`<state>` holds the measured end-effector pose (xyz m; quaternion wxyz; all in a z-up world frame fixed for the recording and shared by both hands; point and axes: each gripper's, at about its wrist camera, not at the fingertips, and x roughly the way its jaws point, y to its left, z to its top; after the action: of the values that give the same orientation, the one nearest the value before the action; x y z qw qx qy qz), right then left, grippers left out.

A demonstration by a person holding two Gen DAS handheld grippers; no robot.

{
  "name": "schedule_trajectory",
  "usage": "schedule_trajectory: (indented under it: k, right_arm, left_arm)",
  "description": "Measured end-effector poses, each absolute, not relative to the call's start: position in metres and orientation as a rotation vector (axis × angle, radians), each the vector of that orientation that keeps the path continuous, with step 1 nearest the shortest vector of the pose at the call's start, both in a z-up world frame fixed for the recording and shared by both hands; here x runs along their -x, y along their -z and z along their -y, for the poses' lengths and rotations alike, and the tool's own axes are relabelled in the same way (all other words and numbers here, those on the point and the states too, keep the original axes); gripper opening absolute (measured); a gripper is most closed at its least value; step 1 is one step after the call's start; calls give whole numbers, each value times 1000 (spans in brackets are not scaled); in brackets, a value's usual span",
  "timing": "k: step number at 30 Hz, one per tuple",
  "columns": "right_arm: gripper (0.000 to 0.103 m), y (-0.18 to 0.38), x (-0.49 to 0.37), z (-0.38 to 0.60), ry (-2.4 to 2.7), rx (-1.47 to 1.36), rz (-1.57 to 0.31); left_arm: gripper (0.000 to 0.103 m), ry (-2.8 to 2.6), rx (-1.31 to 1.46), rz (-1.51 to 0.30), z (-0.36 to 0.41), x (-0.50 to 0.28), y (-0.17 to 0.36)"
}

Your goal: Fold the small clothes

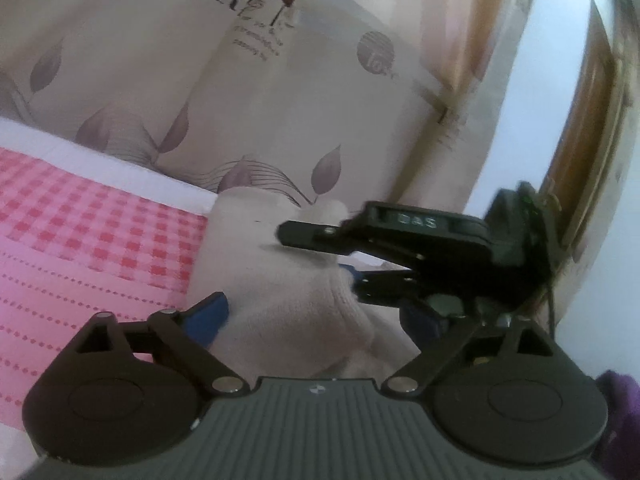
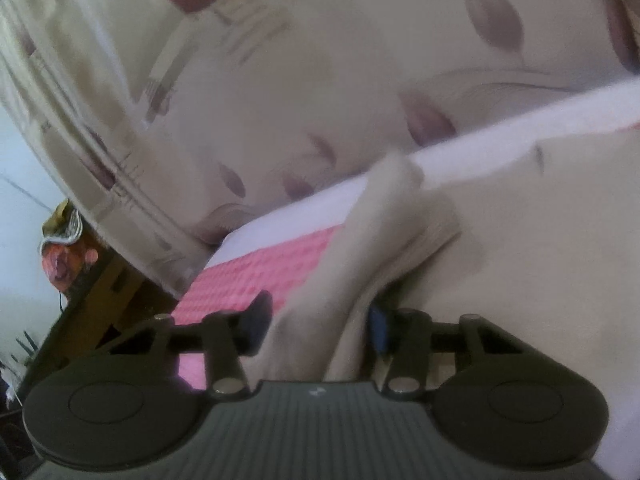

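Beige garment (image 1: pixel 288 280) lies bunched on the pink checked bed (image 1: pixel 80 240). Left tongs (image 1: pixel 320 320) gape wide around it, gripping nothing. Right tongs (image 2: pixel 320 328) half closed, cloth between; grip unconfirmed. Risk: fold slips free.

Curtain print (image 1: pixel 256 36) blurred, unreadable; right claw (image 2: pixel 318 326) pad contact unclear.

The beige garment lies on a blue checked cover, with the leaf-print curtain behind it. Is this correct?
Not quite: the checked cover is pink, not blue, as the left wrist view shows. The rest stands: the beige garment lies on it, and the leaf-print curtain hangs behind.
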<state>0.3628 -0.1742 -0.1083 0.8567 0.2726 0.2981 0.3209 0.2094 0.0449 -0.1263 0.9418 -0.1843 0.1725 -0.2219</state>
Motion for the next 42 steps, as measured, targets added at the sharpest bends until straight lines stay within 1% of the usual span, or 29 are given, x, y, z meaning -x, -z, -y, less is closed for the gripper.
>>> schedule_trajectory:
  k: [1,3,4,5,6,7,8,9,11,13,14,16,19,22,27,35,39,42]
  right_arm:
    - [50,110,-365,173,-677,-578,-636]
    - [62,112,-370,172,-679,-613,-663]
    - [70,113,-372,170,-682,-629,-668]
    - [73,112,-373,168,-680,-635,-666]
    - [73,110,-373,164,-667,-625,-666]
    - [71,109,-373,160,-648,-605,-671]
    - [53,108,-374,154,-623,-573,-677]
    - [39,108,-374,149,-595,-528,-683]
    - [26,107,-372,146,-571,-472,-673]
    - [19,102,-369,152,-577,-446,-641]
    - [18,99,-368,157,-578,-427,-628]
    - [17,90,-369,168,-574,-400,-613]
    - [17,73,-367,186,-551,-310,-581]
    - [17,57,-365,211,-513,-227,-552]
    - [16,45,-362,270,-428,-208,-529]
    - [16,79,-355,336,-329,-206,-599]
    - [16,97,-352,349,-304,-221,-623]
    - [16,98,-351,355,-295,-239,-608]
  left_arm:
    - [92,459,376,-351,-45,-209,127]
    - [93,466,383,-352,-45,-210,128]
    - [93,473,385,-353,-45,-210,128]
    - [94,475,388,-352,-45,-210,129]
    - [94,475,389,-351,-46,-210,129]
    - [94,475,388,-350,-45,-209,130]
    - [94,474,386,-347,-45,-208,130]
    - [95,470,387,-343,-45,-207,130]
    - [98,455,397,-334,-47,-207,130]
    - [100,414,427,-315,-53,-205,130]
    - [103,396,446,-309,-56,-205,130]
    - [103,364,498,-295,-65,-205,132]
    - [103,336,522,-327,-67,-210,135]
    - [103,327,512,-336,-68,-211,134]
    - [103,337,469,-348,-61,-209,136]
    - [103,333,442,-370,-56,-214,138]
    - [103,321,470,-384,-60,-217,141]
    - [103,321,459,-381,-59,-217,140]
